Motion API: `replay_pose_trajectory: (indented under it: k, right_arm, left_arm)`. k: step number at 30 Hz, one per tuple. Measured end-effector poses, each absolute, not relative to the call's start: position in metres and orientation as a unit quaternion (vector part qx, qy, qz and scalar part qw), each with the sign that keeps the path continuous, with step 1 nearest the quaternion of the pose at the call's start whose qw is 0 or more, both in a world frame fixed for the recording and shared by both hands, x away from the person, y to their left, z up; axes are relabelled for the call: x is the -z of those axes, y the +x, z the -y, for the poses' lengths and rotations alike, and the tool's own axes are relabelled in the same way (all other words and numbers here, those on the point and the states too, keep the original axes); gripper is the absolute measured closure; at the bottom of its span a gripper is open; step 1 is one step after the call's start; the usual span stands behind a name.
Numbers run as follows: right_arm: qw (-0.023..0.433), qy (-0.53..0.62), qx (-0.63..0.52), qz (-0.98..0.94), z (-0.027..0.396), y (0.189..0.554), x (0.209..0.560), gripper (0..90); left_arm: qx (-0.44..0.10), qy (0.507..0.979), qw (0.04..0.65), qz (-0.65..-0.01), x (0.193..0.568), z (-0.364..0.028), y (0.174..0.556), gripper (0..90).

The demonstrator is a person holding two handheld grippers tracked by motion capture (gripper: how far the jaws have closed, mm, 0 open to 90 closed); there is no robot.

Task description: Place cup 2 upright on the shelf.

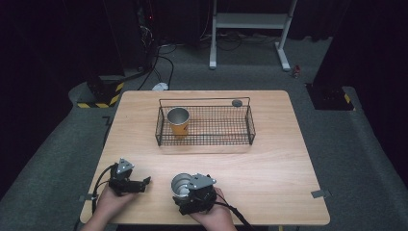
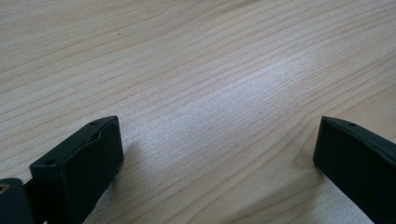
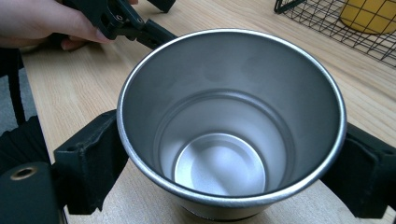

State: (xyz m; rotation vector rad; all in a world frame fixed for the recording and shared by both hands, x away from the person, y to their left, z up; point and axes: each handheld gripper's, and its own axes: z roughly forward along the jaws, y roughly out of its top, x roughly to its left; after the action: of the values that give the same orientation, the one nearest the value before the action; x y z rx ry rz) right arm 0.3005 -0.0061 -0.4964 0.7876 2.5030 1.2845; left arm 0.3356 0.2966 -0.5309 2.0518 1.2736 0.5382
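Right gripper (image 3: 224, 158): jaws clasp steel cup (image 3: 231, 121) upright, near table (image 1: 269, 163) edge; left gripper (image 2: 219, 154): jaws wide, nothing between; yellow cup (image 1: 178, 121) in far wire basket (image 1: 226, 139).

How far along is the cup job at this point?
Done: one yellow cup stands in the wire basket. In hand: the right claw flanks a steel cup upright on the table. Left: likely moving it to the basket. The left claw is open, empty.
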Motion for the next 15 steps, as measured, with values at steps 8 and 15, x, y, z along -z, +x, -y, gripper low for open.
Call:
replay_pose_trajectory:
  k: [8, 15]
  right_arm:
    - [0.111, 0.266, -0.442, -0.849, 0.0072, 0.3017, 0.5018, 9.8]
    - [0.116, 0.266, -0.446, -0.847, 0.0067, 0.3015, 0.5016, 11.8]
  left_arm:
    - [-0.206, 0.783, 0.328, -0.486, 0.531, -0.2965, 0.3357, 1.8]
    - [-0.206, 0.783, 0.328, -0.486, 0.531, -0.2965, 0.3357, 1.8]
